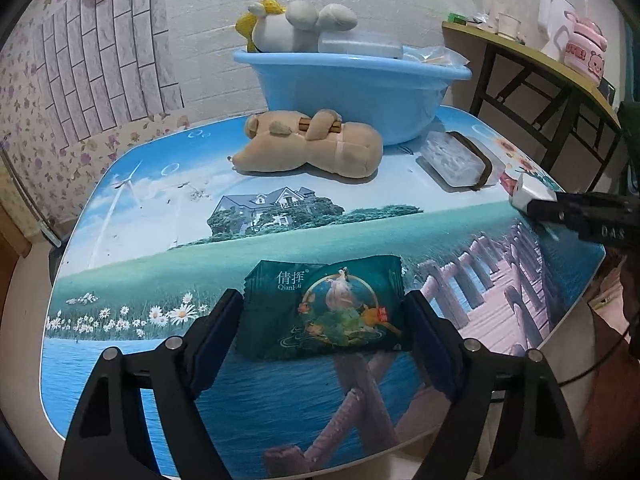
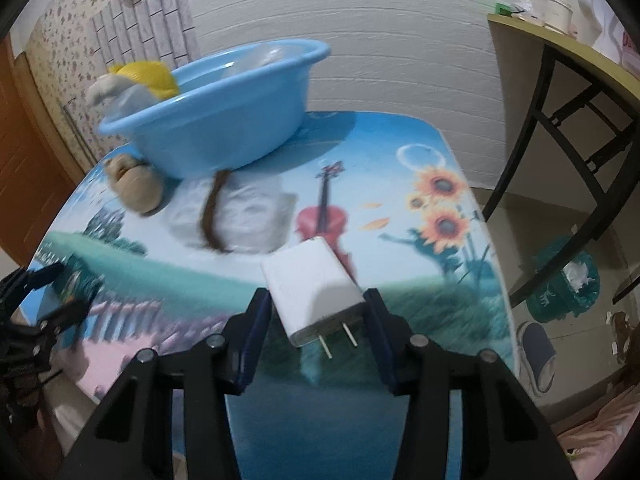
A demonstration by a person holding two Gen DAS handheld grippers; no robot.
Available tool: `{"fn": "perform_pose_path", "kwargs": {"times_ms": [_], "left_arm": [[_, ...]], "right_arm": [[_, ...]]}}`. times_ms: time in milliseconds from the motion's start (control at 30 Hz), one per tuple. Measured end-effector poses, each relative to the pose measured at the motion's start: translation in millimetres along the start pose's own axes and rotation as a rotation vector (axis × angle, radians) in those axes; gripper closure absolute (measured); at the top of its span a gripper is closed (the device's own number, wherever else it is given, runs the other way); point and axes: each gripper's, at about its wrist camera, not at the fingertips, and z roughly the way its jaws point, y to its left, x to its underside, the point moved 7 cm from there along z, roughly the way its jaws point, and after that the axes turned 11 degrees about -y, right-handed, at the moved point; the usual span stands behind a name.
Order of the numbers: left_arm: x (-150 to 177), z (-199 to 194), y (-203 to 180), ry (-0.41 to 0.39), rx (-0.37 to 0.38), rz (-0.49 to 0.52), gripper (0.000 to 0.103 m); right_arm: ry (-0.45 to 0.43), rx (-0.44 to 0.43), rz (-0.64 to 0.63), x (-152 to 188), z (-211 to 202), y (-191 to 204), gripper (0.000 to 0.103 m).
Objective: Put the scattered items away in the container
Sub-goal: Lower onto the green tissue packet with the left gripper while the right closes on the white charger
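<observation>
Your left tool brackets the green packet, both pads touching its ends on the counter. Your right tool is clamped on the white charger. The blue basin sits at the counter's far edge, already holding items.

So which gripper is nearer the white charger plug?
Right. The right gripper has the white charger plug between its fingers; the left gripper is across the table, around the green snack packet.
</observation>
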Motion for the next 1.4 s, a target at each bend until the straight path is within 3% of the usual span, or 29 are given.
{"fn": "perform_pose_path", "kwargs": {"times_ms": [100, 233, 467, 600, 933, 1100, 1400], "left_arm": [[0.7, 0.1, -1.0, -0.014, 0.018, 0.005, 0.019], [3.0, 3.2, -8.5, -0.012, 0.04, 0.029, 0.001], [2.7, 4.8, -9.3, -0.02, 0.035, 0.026, 0.001], [2.0, 5.8, -8.5, -0.023, 0.032, 0.024, 0.001], [1.9, 6.4, -8.0, -0.025, 0.031, 0.024, 0.001], [1.9, 6.3, -8.0, -0.026, 0.032, 0.024, 0.001], [1.7, 6.2, -7.9, -0.026, 0.03, 0.023, 0.001]], "right_arm": [[-0.019, -0.007, -0.034, 5.3, -3.4, 13.3, 0.057], [-0.045, 0.0, -0.041, 6.7, -3.1, 18.3, 0.054], [-0.082, -0.012, -0.039, 5.6, -0.5, 18.9, 0.053], [-0.102, -0.041, -0.023, 5.4, -0.1, 19.5, 0.048], [-0.082, -0.041, -0.112, 10.7, 6.2, 36.0, 0.012], [-0.071, -0.043, -0.113, 12.4, 8.6, 36.8, 0.001], [-0.08, -0.03, -0.108, 12.5, 10.2, 37.7, 0.0]]}}
